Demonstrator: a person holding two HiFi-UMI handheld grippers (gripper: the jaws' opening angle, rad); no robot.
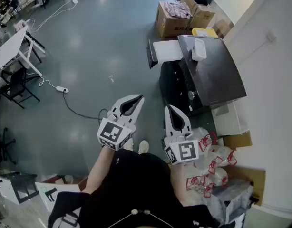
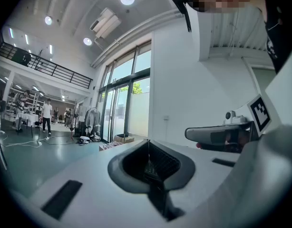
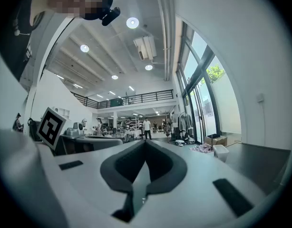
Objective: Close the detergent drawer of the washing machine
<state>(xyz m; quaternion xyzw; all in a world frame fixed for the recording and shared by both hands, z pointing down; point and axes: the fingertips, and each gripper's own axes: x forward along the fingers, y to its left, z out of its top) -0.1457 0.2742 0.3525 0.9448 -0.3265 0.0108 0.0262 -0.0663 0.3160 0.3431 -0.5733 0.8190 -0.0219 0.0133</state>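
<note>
The washing machine (image 1: 217, 77) has a dark top and stands against the right wall. Its white detergent drawer (image 1: 166, 51) sticks out from the front at the upper left corner. A small white tub (image 1: 199, 49) rests on the machine top. My left gripper (image 1: 138, 98) and right gripper (image 1: 168, 108) hover side by side in front of the person, short of the machine's front, both shut and holding nothing. In the left gripper view the jaws meet at the left gripper's tip (image 2: 147, 143). The right gripper's tip (image 3: 145, 143) is likewise closed, with the machine top (image 3: 262, 163) to its right.
Cardboard boxes (image 1: 178, 14) stand beyond the machine. A power strip (image 1: 62, 89) with its cable lies on the grey floor at left, near a white desk (image 1: 10, 44). A bag of red-and-white packets (image 1: 213, 167) sits by the person's right side. People stand far off in the hall.
</note>
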